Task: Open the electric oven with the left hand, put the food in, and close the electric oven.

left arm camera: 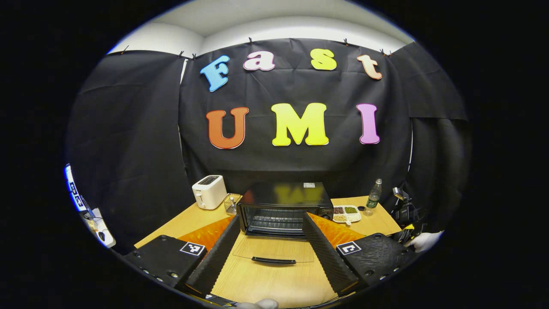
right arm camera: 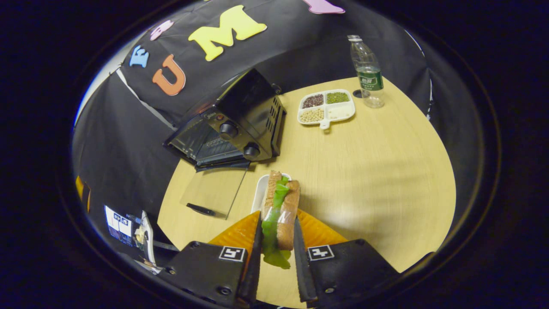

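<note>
Oven [left arm camera: 283, 206] door [left arm camera: 274, 251] lying open; left gripper [left arm camera: 270, 257] hanging spread, empty. Right gripper [right arm camera: 276, 253] clamping sandwich [right arm camera: 281, 210]; loading, closing remaining.

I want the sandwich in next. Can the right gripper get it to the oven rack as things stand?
Probably yes. The oven door lies folded flat on the table, leaving the rack exposed. The right gripper is shut on the sandwich, and nothing stands between.
</note>
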Available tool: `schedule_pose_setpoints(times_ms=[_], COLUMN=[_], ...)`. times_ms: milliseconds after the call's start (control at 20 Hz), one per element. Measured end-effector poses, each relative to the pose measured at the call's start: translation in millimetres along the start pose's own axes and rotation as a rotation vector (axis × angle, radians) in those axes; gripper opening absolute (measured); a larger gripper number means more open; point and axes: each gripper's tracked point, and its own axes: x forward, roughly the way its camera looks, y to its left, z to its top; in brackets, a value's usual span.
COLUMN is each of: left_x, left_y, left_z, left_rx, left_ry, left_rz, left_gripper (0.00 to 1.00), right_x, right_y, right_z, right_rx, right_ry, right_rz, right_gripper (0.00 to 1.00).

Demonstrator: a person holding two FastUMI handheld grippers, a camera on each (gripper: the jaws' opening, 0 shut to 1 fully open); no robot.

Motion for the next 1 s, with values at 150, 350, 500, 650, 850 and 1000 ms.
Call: schedule_pose_setpoints(times_ms=[150, 350, 500, 650, 850, 1000], left_x=[-4, -8, -10, -13, -20, -25], left_y=[8, 23, 37, 52, 77, 93], left_z=[1, 7, 8, 8, 4, -6], left_rx=[-0.006, -0.013, -0.013, -0.008, 0.026, 0.031], left_ry=[-0.01, -0.033, -0.039, -0.042, -0.033, -0.015], left_rz=[-0.007, -0.018, -0.033, -0.057, -0.071, -0.076], left_gripper=[0.95, 0.96, 0.96, 0.95, 0.95, 0.95], right_x=[-10, -34, -38, -25, 8, 34], right_y=[10, 50, 91, 129, 165, 186], right_z=[11, 34, 42, 41, 32, 31], right_rx=[-0.027, -0.012, 0.065, 0.171, 0.315, 0.39], right_ry=[-0.035, -0.129, -0.201, -0.246, -0.291, -0.352], right_rz=[-0.017, 0.009, 0.068, 0.136, 0.185, 0.218], right_gripper=[0.38, 0.38, 0.38, 0.38, 0.38, 0.38])
